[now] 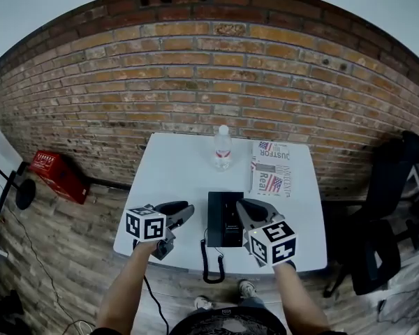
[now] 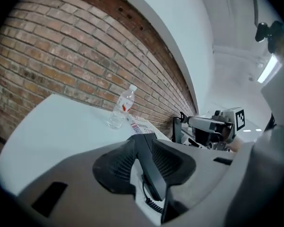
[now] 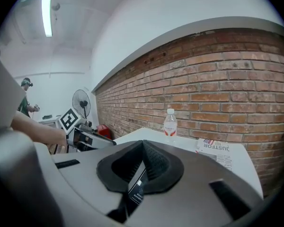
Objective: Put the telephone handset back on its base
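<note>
Two arms reach forward. The left gripper, jaws a little apart, points at the black telephone on the white table. The right gripper, jaws together, hovers over it. The handset looks set on the base.

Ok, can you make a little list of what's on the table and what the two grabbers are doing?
table: white, by a brick wall
telephone: black, near the front edge
handset: too dark to tell from the base
cord: coiled, hanging over the front edge
bottle: clear, upright, at the back
newspaper: flat, right of the bottle
left gripper: beside the telephone, jaws slightly apart, holding nothing
right gripper: over the telephone, jaws together, holding nothing
</note>
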Tool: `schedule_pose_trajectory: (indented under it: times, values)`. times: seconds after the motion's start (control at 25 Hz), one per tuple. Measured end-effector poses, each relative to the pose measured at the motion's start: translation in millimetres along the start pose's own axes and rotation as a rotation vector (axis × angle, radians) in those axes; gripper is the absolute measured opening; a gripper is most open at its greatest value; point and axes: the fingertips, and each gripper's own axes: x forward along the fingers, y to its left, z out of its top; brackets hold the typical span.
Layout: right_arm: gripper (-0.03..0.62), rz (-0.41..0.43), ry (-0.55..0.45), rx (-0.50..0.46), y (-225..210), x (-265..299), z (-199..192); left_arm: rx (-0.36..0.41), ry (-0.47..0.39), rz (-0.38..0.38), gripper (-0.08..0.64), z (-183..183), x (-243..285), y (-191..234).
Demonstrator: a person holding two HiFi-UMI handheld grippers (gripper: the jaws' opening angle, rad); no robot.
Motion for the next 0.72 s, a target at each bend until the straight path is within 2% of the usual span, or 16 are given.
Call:
schedule_pose_trajectory:
  times: [0.36,0.52,0.72]
  values:
    - [0.002,-0.011,-0.052,-0.019,6.0,-13.9,19.2,0.208,-0.148,0.200,0.103,60.1,-49.3,-26.7]
    - [0.002,-0.023,-0.073,-0.011,9.8,-20.4,24.4,0.282,-0.176,0.319,0.083,68.4,-71.0,-36.5]
    - [0.002,-0.050,-0.086,-0.021,13.7,-28.0,27.0,0.320,-0.199,0.399,0.033,65.0,-87.8,-47.7]
